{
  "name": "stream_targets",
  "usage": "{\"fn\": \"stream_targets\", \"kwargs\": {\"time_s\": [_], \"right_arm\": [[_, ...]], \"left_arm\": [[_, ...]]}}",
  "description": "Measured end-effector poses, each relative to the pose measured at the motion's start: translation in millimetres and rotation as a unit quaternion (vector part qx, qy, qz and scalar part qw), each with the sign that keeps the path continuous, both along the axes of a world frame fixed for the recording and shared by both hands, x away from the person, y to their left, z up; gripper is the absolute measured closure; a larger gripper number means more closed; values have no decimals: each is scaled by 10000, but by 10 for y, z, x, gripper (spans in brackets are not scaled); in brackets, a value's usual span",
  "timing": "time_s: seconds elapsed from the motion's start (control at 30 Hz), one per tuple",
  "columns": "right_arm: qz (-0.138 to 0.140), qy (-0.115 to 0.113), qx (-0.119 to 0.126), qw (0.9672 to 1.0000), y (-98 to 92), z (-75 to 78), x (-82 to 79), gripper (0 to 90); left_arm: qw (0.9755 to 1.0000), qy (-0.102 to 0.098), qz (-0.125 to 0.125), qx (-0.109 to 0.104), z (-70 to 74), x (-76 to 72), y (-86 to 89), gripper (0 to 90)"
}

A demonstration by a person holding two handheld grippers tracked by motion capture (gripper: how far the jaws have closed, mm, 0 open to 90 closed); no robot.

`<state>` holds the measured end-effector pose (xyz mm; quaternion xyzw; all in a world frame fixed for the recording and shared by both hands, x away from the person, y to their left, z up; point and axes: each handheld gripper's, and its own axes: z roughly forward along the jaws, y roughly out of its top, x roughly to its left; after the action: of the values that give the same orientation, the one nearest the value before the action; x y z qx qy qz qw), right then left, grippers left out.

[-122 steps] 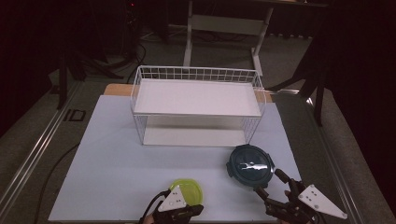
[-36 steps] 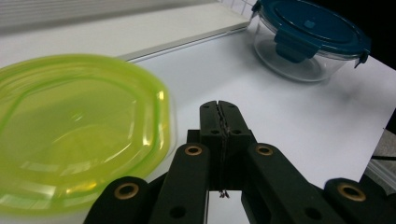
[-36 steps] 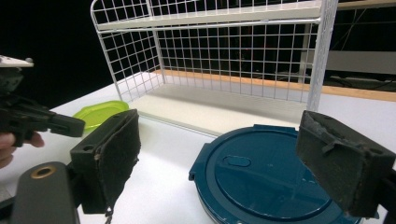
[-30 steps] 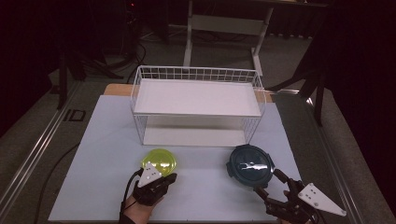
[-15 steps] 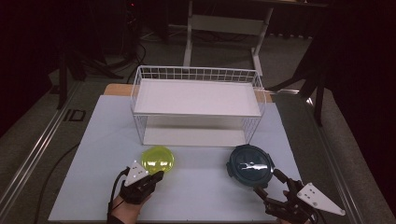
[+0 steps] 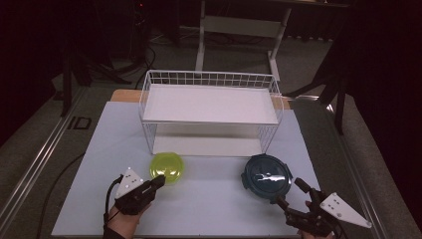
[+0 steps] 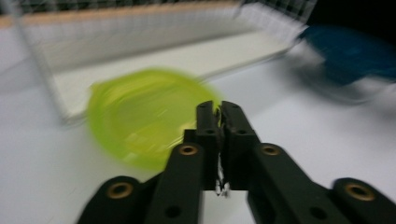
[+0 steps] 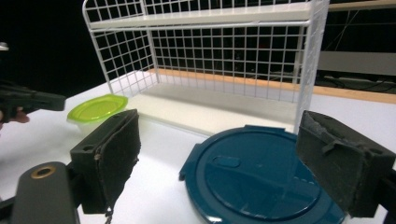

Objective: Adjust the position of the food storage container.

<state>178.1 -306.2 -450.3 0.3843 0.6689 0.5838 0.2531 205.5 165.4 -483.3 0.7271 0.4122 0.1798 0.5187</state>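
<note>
A yellow-green round lid (image 6: 167, 167) lies on the white table sheet in front of the wire rack. My left gripper (image 6: 159, 180) points at its near edge, and its jaws have just been opening. In the left gripper view they stand a thin slit apart (image 7: 218, 110), with the blurred lid (image 7: 144, 114) just beyond the tips and nothing gripped. A dark blue round lid (image 6: 265, 177) lies flat at the right. My right gripper (image 6: 289, 192) is open just short of it, and its wide-set pads flank the lid's (image 8: 261, 179) near rim without touching it.
A white wire rack (image 6: 211, 107) with an upper shelf and a lower board stands across the middle of the table. The white sheet (image 6: 214, 199) covers the table. A chair frame and dark stands lie beyond the far edge.
The yellow-green lid has been carried from the front edge up towards the rack and set down. My left gripper has since drawn back to the left. The right gripper has stayed put.
</note>
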Motion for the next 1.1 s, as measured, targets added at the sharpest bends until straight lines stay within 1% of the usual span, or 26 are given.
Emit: {"fn": "stream_targets", "kwargs": {"time_s": [0.03,0.07,0.1,0.2,0.23,0.27,0.37,0.4,0.43,0.47,0.53,0.57,0.63,0.67,0.7,0.73,0.77,0.8,0.83,0.87,0.9,0.93,0.97,1.0,1.07,1.1], "right_arm": [[-5,96,118,9999,-53,10,38,130],[-5,96,118,9999,-53,10,38,130],[-87,128,57,9999,-115,23,85,128],[-102,208,134,9996,-186,28,137,128],[-151,337,143,9992,-250,22,200,129],[-170,373,150,9990,-272,17,225,129],[-4,439,208,9988,-382,-19,306,136],[-4,439,208,9988,-382,-19,306,136],[-42,476,140,9988,-404,-30,338,143],[-136,529,-72,9985,-456,-60,400,218],[-224,615,-235,9976,-512,-97,463,294],[-196,676,-223,9973,-553,-123,501,387],[-305,786,-246,9961,-637,-195,585,487],[-315,835,-259,9957,-666,-221,614,546],[-330,870,-268,9953,-710,-264,662,594],[-330,870,-268,9953,-710,-264,662,594],[-408,982,-280,9939,-779,-339,748,695],[-408,982,-280,9939,-779,-339,748,695],[-427,1090,-346,9925,-814,-399,821,804],[-402,1143,-383,9919,-820,-425,856,851],[-373,1183,-474,9911,-817,-448,889,898],[-372,1212,-562,9903,-808,-469,918,899],[-372,1212,-562,9903,-808,-469,918,899],[-351,1239,-613,9898,-804,-491,953,899],[-320,1298,-740,9883,-786,-538,1028,900],[-293,1330,-774,9877,-775,-554,1055,900]], "left_arm": [[9999,-117,-61,28,47,-22,-47,811],[9999,-117,-61,28,47,-22,-47,794],[9998,-133,-142,-90,87,-28,-93,786],[9995,-147,-214,-162,114,-28,-127,729],[9991,-211,-266,-252,135,-30,-164,724],[9991,-211,-266,-252,135,-30,-164,693],[9983,-248,-372,-381,154,-27,-221,625],[9983,-248,-372,-381,154,-27,-221,594],[9983,-248,-372,-381,154,-27,-221,594],[9980,-337,-359,-406,149,-33,-251,536],[9977,-317,-369,-464,139,-29,-265,478],[9975,-331,-373,-496,136,-32,-272,460],[9970,-313,-424,-566,141,-33,-276,388],[9970,-313,-424,-566,141,-33,-276,384],[9966,-375,-432,-587,151,-47,-283,368],[9966,-375,-432,-587,151,-47,-283,345],[9962,-396,-499,-602,158,-62,-297,335],[9962,-396,-499,-602,158,-62,-297,332],[9957,-410,-538,-635,154,-67,-304,304],[9953,-409,-568,-665,149,-66,-312,270],[9952,-349,-658,-639,135,-63,-328,246],[9952,-353,-691,-595,129,-65,-340,206],[9952,-353,-691,-595,129,-65,-340,166],[9948,-351,-746,-601,116,-69,-352,166],[9940,-329,-818,-640,101,-61,-354,123],[9934,-286,-879,-674,94,-55,-357,63]]}}
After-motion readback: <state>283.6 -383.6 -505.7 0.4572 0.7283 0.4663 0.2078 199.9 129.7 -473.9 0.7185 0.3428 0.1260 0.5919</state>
